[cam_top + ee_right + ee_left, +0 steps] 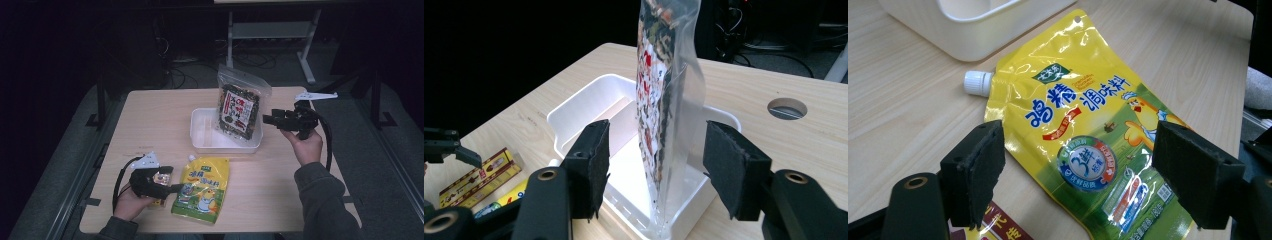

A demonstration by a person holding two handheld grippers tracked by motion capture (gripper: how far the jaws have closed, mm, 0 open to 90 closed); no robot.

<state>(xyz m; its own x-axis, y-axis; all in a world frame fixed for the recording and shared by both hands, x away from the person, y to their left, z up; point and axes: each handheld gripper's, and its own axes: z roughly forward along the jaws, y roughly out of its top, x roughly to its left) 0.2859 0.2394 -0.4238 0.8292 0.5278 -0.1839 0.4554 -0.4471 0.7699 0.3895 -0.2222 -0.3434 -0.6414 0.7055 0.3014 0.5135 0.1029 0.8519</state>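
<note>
High view, main thing: a clear plastic pouch of dark dried snack with a red-and-white label [240, 109] stands upright in the right part of the white rectangular plastic bin [202, 135], leaning against its far-right rim.
Right gripper view, pouch: the clear pouch [667, 100] shows edge-on, its bottom seam inside the bin [589, 95] close to the near wall.
Right hand-held gripper [266, 119]: released; in its own view both black pads stand apart from the pouch, which rises between them with a gap on each side, so nothing is gripped.
Bin contents: apart from the pouch, the left part of the bin looks bare.
Yellow item: a yellow spouted stand-up pouch with a white screw cap and a cartoon chicken [201, 188] lies flat on the pale wooden counter [150, 115], near the bin's front wall but outside it.
Left hand-held gripper [176, 188]: released; in the left gripper view its pads straddle the lower part of the yellow pouch [1083, 145] without pressing on it.
Small box: a red-and-gold flat carton [161, 179] lies on the counter under the left hand-held gripper, just beside the yellow pouch.
Progress, as a judgement: packing looks about one-third done. The snack pouch is placed and let go; the yellow pouch and the small carton are left to lift in.
Next concern: the upright pouch may tip when the next item goes in.
</note>
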